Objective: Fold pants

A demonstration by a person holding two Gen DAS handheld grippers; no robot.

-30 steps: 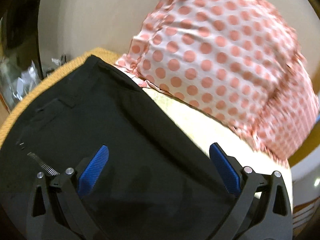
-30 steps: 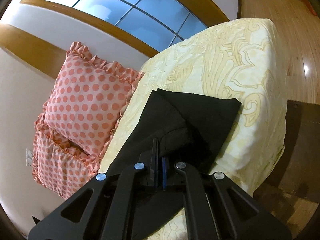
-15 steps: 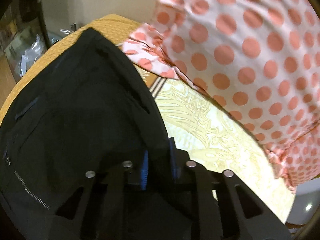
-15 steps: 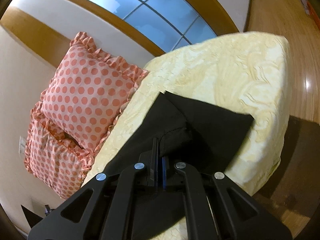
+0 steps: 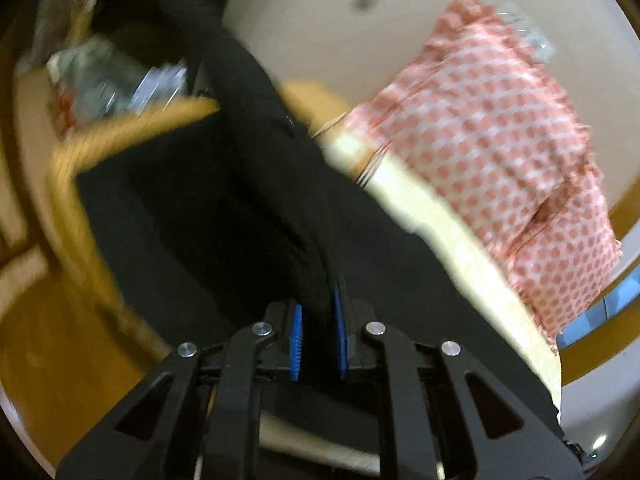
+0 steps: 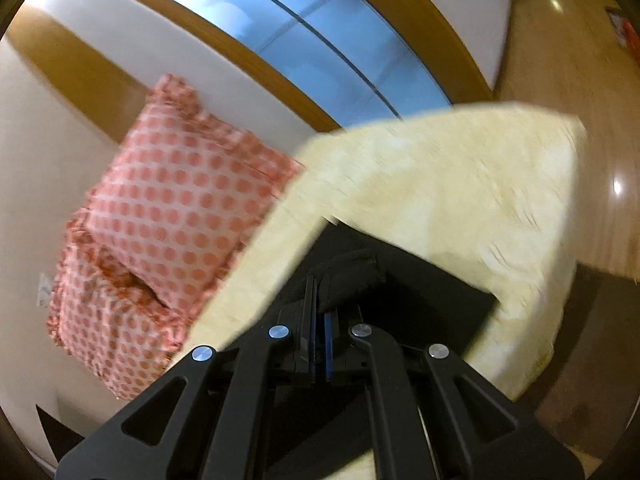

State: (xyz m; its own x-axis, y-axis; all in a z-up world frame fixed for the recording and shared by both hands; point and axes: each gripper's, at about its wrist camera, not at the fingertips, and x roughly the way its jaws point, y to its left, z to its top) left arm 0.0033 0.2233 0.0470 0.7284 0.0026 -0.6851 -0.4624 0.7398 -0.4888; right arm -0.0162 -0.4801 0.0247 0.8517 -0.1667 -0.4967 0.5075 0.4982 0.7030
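Both grippers clamped on the pants, both frames motion-blurred.

Left gripper (image 5: 318,320): blue pads nearly together, with a thick ridge of black cloth pinched between them. The pants (image 5: 224,216) rise from the jaws as a raised fold running up and to the far left, its tip standing in front of the wall. The rest of the pants lies flat below and to both sides of that ridge.

Right gripper (image 6: 318,312): jaws closed tight on a bunched lump of the pants (image 6: 420,300). A flat black panel spreads to the right of the jaws on the bed and ends in a straight edge near the bed's right side.

Surface: bed (image 6: 440,184) with a pale yellow patterned cover. In the left view only a narrow strip of it (image 5: 460,240) shows along the right side of the pants. An orange-brown woven edge (image 5: 132,128) frames the far left corner there; can't tell whether it's a blanket or a mat.

Room: two pink polka-dot ruffled pillows (image 6: 176,200) lean on the cream wall (image 6: 36,120) at the left of the bed, one stacked over the other. Same pillows (image 5: 492,136) are at far right in the left view. Wood-framed window (image 6: 304,40) with blue panes behind the bed. Glossy wood floor (image 6: 568,48) to the right. Blurred clutter with clear plastic (image 5: 104,80) at far left in the left view, not identifiable.
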